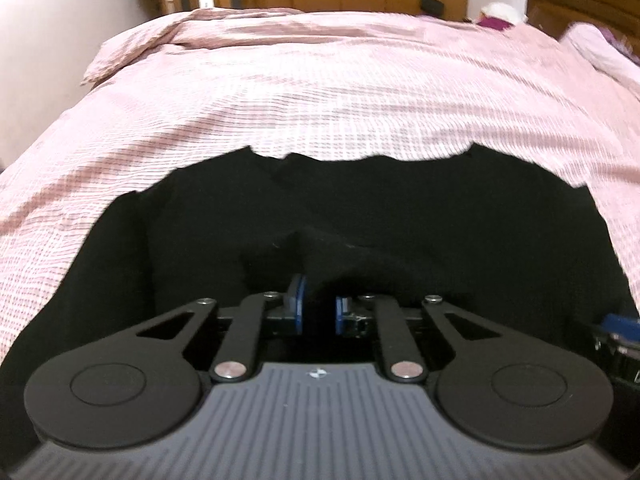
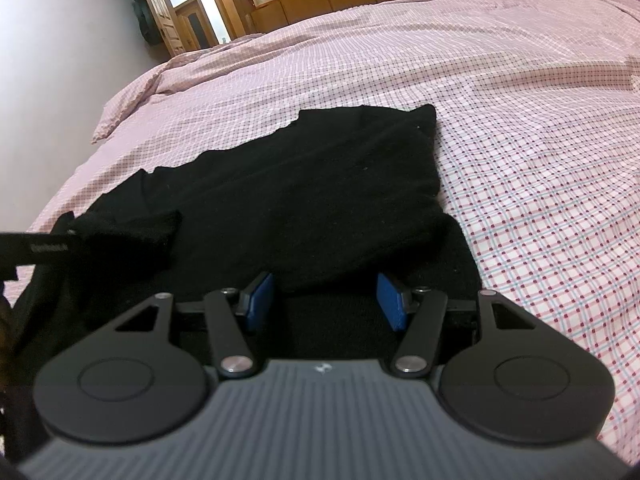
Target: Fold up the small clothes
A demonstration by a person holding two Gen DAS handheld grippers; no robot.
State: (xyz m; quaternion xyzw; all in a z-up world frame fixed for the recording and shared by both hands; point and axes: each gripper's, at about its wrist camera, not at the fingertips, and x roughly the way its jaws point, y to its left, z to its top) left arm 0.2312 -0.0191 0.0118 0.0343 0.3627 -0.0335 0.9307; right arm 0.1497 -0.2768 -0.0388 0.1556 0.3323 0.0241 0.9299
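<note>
Black garment hiding left tongs tips

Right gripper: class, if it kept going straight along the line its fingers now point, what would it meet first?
Most likely the black garment. The right gripper stands open, angled down over the cloth lying on the pink checked bedcover, and dark fabric fills the gap between its blue pads. Depth is hard to judge.

Black linkage arms, silver screws, blue fingers, ribbed grey housing.
</note>
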